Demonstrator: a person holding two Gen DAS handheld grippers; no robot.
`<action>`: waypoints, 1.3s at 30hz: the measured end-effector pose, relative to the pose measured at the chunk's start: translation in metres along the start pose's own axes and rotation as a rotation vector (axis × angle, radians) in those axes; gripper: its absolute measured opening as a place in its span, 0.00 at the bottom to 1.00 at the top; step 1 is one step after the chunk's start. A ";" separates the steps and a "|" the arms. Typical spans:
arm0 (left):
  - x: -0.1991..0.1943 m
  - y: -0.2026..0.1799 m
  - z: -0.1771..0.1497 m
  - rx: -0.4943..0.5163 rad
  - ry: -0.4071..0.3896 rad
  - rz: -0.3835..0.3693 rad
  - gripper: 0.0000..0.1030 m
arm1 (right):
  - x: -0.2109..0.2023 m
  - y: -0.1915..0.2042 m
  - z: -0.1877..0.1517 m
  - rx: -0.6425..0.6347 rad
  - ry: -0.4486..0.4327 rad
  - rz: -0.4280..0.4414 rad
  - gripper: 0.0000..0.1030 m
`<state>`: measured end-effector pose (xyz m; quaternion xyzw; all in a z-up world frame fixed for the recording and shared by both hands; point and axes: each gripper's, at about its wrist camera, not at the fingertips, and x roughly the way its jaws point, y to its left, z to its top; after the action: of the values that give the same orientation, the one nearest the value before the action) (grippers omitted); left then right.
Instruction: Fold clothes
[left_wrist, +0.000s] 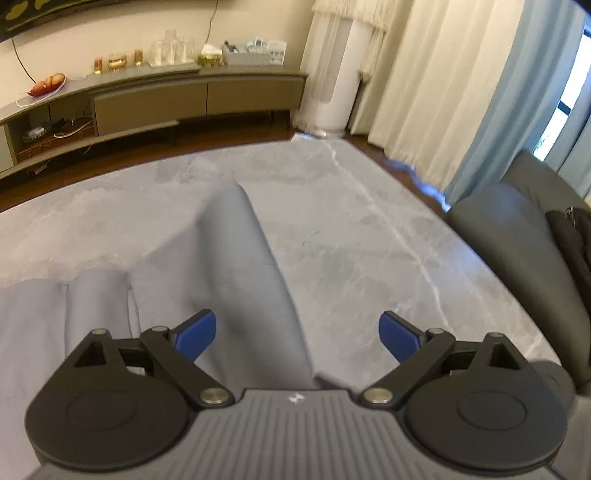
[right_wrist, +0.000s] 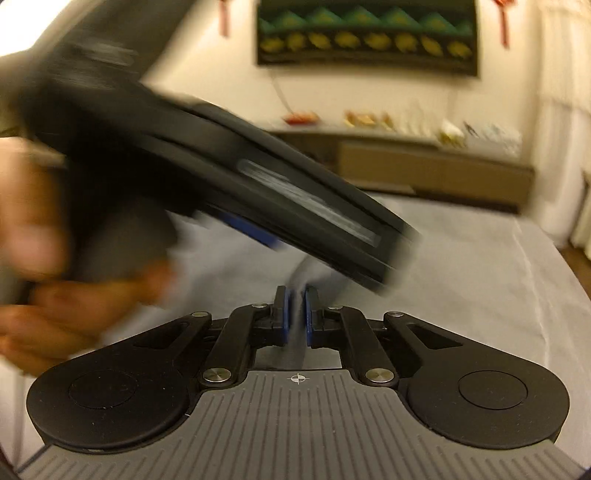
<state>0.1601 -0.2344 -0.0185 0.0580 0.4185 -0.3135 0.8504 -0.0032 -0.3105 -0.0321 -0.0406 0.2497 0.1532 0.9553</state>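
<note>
So the left hand-held gripper (left_wrist: 297, 334) is wide open over the blue cloth (left_wrist: 236, 258), while the right hand-held gripper (right_wrist: 295, 317) pinches a cloth fold.

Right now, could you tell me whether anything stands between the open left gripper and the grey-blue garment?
Nothing visible does. The left gripper hangs open directly over the grey-blue garment, a raised fold running up between its blue pads without touching them. The right gripper is shut on a pinch of the same cloth.
</note>
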 end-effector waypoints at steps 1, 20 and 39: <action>0.002 0.007 -0.002 -0.002 0.021 0.027 0.37 | 0.000 0.007 0.001 -0.013 -0.004 0.014 0.02; -0.085 0.219 -0.136 -0.418 -0.051 0.166 0.49 | 0.073 0.076 0.002 -0.045 0.135 0.206 0.44; -0.148 0.219 -0.170 -0.376 -0.141 0.421 0.57 | 0.126 0.074 -0.011 -0.086 0.267 0.134 0.51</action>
<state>0.1057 0.0736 -0.0532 -0.0370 0.3878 -0.0506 0.9196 0.0726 -0.2082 -0.1035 -0.0849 0.3699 0.2205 0.8985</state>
